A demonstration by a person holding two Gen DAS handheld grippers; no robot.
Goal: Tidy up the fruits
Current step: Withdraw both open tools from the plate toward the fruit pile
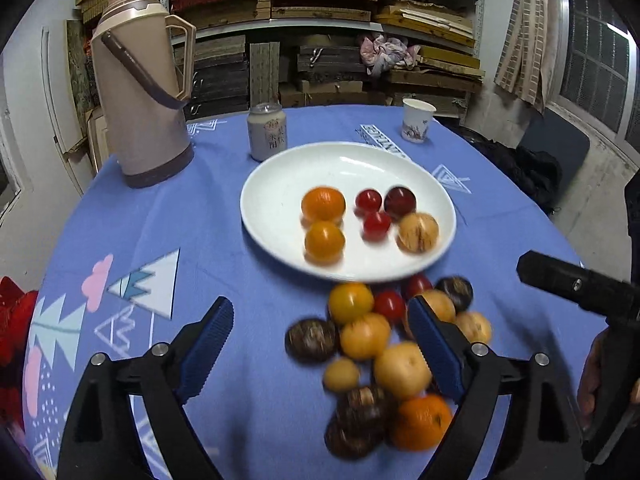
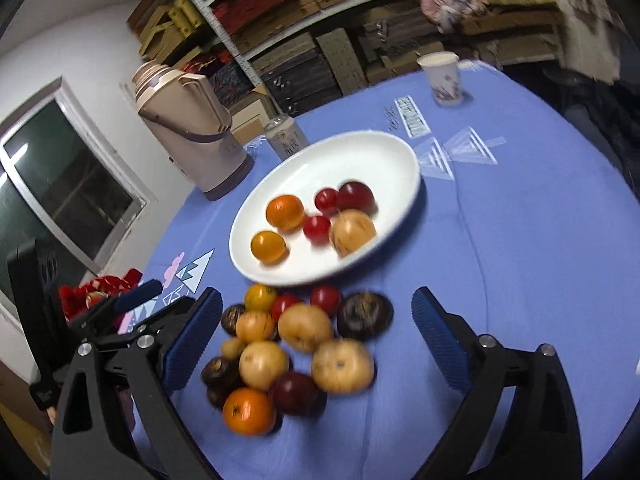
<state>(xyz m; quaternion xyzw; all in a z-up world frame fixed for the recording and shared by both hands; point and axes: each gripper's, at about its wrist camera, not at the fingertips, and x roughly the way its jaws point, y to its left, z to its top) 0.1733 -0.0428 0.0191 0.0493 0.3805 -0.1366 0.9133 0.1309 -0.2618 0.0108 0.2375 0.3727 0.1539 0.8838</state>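
A white plate [image 1: 280, 184] [image 2: 360, 156] on the blue tablecloth holds two oranges [image 1: 323, 204] [image 2: 285, 212], red fruits [image 1: 376, 225] [image 2: 317, 228] and a tan fruit [image 1: 417, 232] [image 2: 352, 232]. In front of it lies a pile of several loose fruits [image 1: 384, 360] [image 2: 296, 344]: yellow, tan, red, dark brown and an orange [image 1: 420, 422] [image 2: 249, 410]. My left gripper [image 1: 320, 344] is open and empty above the pile's left side. My right gripper [image 2: 318, 336] is open and empty, with the pile between its fingers; part of it shows in the left wrist view [image 1: 576, 284].
A beige thermos [image 1: 140, 92] [image 2: 192, 128] stands at the back left. A drink can [image 1: 267, 132] [image 2: 286, 136] is behind the plate. A paper cup [image 1: 417, 120] [image 2: 442, 78] is at the back right. A red object [image 1: 12, 320] [image 2: 96, 288] lies at the table's left edge.
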